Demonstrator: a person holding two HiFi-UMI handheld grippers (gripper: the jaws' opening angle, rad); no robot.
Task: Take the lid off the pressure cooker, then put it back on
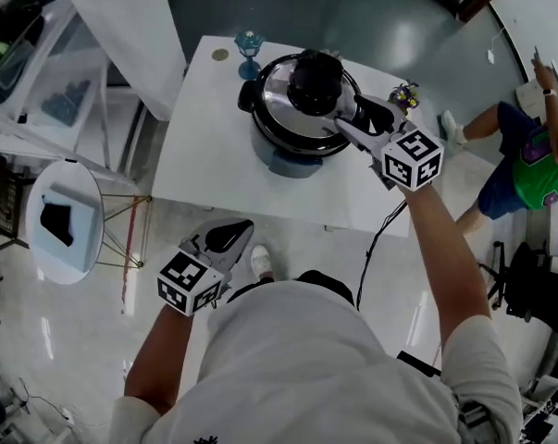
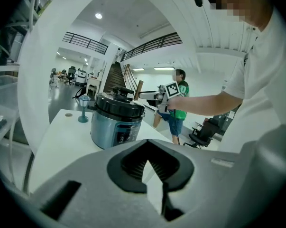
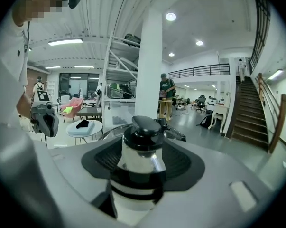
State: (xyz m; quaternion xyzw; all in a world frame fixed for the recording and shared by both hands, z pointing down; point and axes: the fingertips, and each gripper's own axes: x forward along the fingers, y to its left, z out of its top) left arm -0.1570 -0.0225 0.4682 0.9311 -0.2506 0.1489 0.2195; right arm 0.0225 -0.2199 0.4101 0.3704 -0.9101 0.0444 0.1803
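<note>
The pressure cooker (image 1: 288,151) stands on a white table (image 1: 204,165), its steel lid (image 1: 280,100) in place with a black knob (image 1: 316,81) in the middle. My right gripper (image 1: 354,124) reaches in from the right at the lid's rim. In the right gripper view the black-and-chrome lid handle (image 3: 142,146) fills the space between the jaws, which are shut on it. My left gripper (image 1: 240,228) hangs below the table's near edge, close to my body, shut and empty. In the left gripper view the cooker (image 2: 115,127) is well ahead of the gripper (image 2: 148,148).
A blue goblet ornament (image 1: 249,49) and a small flower piece (image 1: 405,93) sit at the table's far side. A cable (image 1: 385,229) drops from the table's right. A round side table (image 1: 66,215) stands at the left; a person in a green shirt (image 1: 528,165) is at the right.
</note>
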